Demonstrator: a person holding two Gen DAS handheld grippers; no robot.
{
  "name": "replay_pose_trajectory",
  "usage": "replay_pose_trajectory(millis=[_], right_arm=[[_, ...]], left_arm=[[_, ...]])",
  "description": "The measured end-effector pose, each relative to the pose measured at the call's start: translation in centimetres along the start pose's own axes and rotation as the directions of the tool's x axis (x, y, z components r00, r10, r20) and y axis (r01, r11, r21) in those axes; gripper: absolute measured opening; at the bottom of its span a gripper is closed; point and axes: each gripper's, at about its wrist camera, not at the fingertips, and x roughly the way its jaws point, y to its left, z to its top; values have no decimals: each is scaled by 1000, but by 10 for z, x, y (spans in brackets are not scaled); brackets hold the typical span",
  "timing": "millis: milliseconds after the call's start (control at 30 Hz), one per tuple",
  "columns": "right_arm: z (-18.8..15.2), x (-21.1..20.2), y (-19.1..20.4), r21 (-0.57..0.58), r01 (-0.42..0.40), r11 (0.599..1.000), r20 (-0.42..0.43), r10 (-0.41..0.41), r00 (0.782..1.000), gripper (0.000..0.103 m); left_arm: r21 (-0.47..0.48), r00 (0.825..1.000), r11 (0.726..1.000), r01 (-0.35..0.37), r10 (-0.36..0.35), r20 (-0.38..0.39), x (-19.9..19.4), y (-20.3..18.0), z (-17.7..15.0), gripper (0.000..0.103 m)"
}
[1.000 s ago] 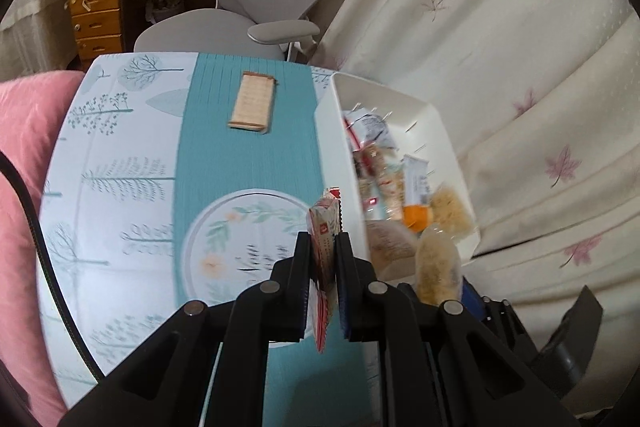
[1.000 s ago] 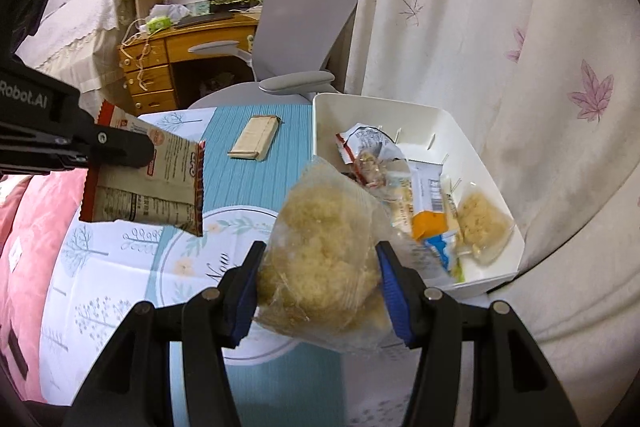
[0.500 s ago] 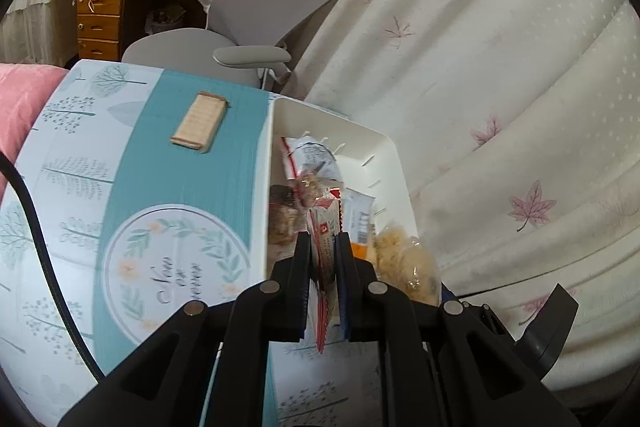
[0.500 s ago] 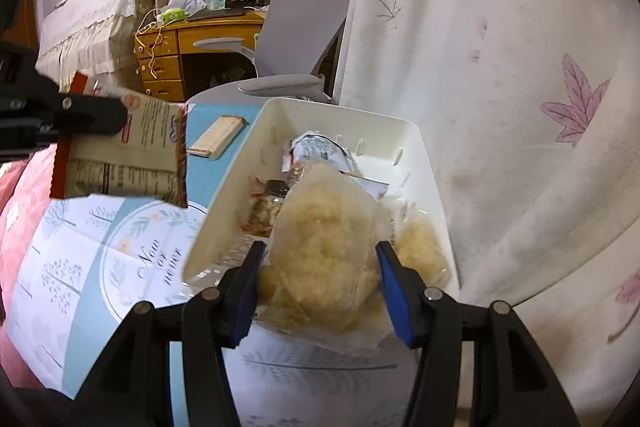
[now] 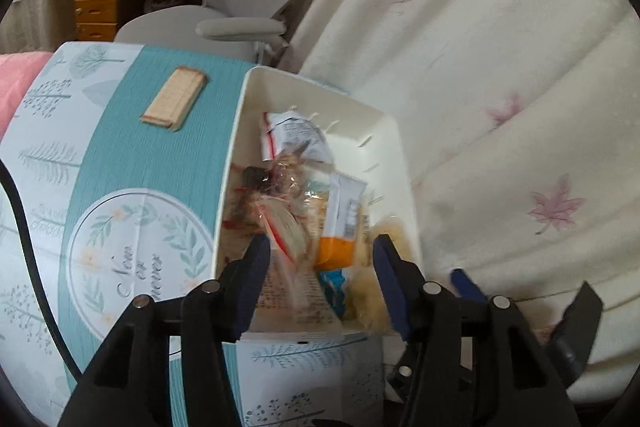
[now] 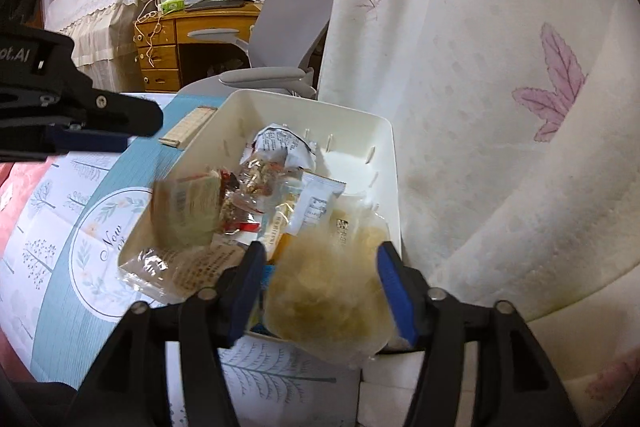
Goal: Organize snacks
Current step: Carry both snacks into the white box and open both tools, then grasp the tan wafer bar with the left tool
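Cream curtains with pink leaf prints fill the right of both views, beside a table (image 5: 132,187) under a teal-and-white cloth. At centre frame sits a white bin (image 6: 384,163) of snack packets. The left gripper (image 5: 320,267) is opening, its red-edged packet (image 5: 280,227) blurred and loose over the bin. The right gripper (image 6: 320,275) is opening too (2 blue pads clear of the bag), a clear bag of yellow puffed snacks (image 6: 328,287) between them. A wafer pack (image 5: 174,99) lies upper left.

One white bin (image 5: 394,131) – one cracker pack (image 5: 175,97) outside it – two grippers.
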Motion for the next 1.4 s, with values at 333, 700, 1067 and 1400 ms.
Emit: replay_pose_trajectory(millis=[333,700,1067,1400], right_arm=[[-3,9,2,37,-28,999,-51,30,998,72],[-6,38,-4,260,12,966,-287,66,956,73],[6,44,-5,413,103,905,-389,73,918,73],[10,49,-1,431,193,881,-464,33,885,73]], left_arm=[[-45,992,991,-123,122,-43,-2,34,5,76],[42,951,964,-264,267,-153,14,85,45,78],[118,939,959,-256,276,-205,82,136,115,78],[153,953,957,-248,269,-138,156,156,150,76]])
